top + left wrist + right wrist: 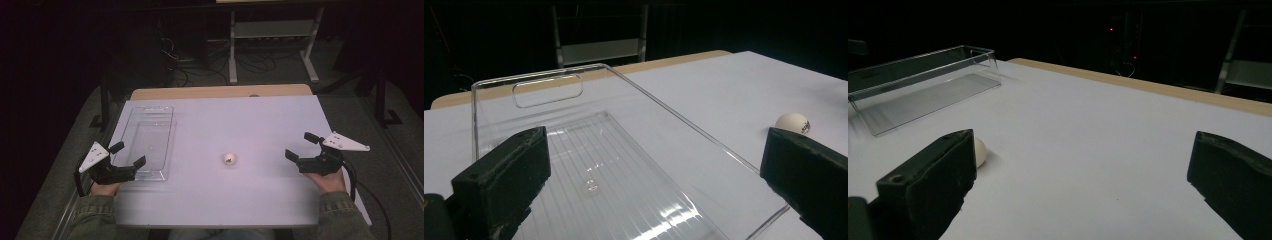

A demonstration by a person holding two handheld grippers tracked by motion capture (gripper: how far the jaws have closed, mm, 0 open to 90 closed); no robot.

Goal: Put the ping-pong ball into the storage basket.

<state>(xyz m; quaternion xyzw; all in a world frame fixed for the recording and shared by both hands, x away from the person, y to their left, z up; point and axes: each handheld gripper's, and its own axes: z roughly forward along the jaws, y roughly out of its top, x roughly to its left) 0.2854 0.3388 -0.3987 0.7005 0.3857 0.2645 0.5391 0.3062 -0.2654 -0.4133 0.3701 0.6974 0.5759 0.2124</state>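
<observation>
Both grippers' jaws gape; ball (229, 159) lies midway between them, untouched.

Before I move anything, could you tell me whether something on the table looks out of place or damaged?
Nothing stands out. The clear tray lies flat and empty at the table's left, and the white ball rests alone mid-table, apart from it. Both the left gripper and right gripper are open, holding nothing.

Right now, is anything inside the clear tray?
The clear tray looks empty: only its ribbed floor and glare show. The white ball lies outside it on the table.
</observation>
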